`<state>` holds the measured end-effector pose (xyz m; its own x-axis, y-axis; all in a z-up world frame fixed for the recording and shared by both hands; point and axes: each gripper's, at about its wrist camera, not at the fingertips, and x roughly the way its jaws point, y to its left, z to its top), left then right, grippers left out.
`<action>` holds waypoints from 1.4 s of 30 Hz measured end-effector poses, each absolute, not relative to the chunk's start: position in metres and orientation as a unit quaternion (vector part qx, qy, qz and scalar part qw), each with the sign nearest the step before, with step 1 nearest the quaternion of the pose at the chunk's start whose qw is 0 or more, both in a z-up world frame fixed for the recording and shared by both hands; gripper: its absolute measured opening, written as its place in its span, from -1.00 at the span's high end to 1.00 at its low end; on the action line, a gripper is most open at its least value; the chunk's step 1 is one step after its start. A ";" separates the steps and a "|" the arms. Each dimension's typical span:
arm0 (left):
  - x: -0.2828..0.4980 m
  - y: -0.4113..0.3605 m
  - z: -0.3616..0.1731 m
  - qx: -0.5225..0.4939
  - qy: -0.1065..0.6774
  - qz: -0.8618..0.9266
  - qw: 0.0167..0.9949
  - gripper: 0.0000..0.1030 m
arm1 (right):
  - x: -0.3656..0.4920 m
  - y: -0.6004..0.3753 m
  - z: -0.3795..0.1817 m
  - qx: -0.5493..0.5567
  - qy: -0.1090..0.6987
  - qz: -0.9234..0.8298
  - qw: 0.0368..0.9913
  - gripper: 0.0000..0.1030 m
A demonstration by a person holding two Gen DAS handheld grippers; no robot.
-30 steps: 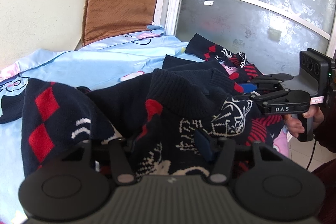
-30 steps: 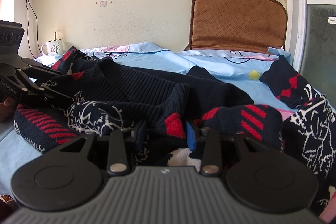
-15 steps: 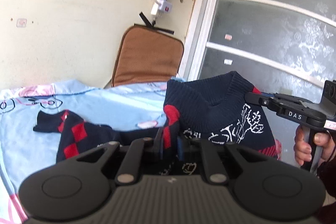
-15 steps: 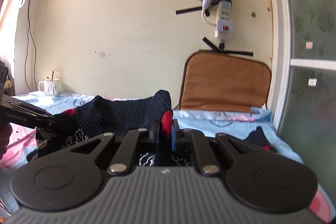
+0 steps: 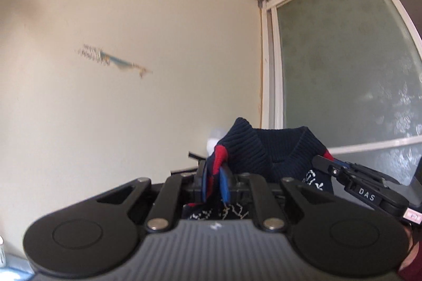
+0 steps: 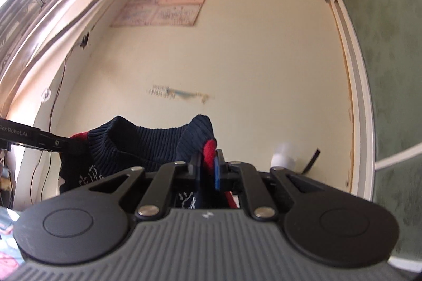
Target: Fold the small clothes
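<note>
**Sweater strung up between both grippers**

So the little sweater (image 5: 266,149) is navy ribbed knit with red patches at the shoulders and white stitched patterns lower down. It's up in the air in front of the cream wall (image 5: 132,96), collar on top, body hanging below, shoulder line running sideways between the two tools. The left hand-held gripper (image 5: 215,182) is clamped on one red shoulder corner, the right hand-held gripper (image 6: 208,170) pinches the other. Frosted glass door (image 5: 343,70) sits off to the right.
</note>
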<state>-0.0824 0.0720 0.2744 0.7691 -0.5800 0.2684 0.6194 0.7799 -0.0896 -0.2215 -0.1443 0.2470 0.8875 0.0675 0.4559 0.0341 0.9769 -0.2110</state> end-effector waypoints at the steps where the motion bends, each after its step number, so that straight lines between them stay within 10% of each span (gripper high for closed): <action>1: -0.091 0.072 0.289 -0.088 -0.131 -0.307 0.939 0.81 | -0.226 -0.140 0.260 -0.115 -0.256 0.009 0.960 0.77; 12: -0.143 0.051 0.370 -0.006 -0.239 -0.200 0.950 0.81 | -0.225 -0.130 0.330 -0.130 -0.311 0.024 0.941 0.77; 22: 0.049 0.053 0.241 -0.014 0.014 -0.111 0.994 0.77 | -0.055 -0.119 0.221 -0.087 -0.086 0.041 0.992 0.74; 25: 0.127 0.049 0.165 0.019 0.144 -0.076 0.987 0.63 | 0.025 -0.124 0.152 -0.076 0.072 0.038 0.994 0.35; 31: 0.124 0.121 0.063 -0.045 0.279 -0.070 0.957 0.66 | -0.012 -0.208 0.057 0.037 0.192 0.051 0.979 0.32; 38: 0.077 0.158 0.034 -0.052 0.345 -0.114 0.930 -0.23 | -0.088 -0.252 0.000 0.109 0.297 0.049 0.947 -0.17; 40: 0.072 0.151 0.032 -0.045 0.349 -0.123 0.928 -0.30 | -0.096 -0.250 -0.013 0.143 0.318 0.062 0.935 -0.17; 42: 0.073 0.145 0.029 -0.049 0.354 -0.131 0.925 -0.05 | -0.095 -0.236 -0.022 0.149 0.328 0.077 0.930 0.30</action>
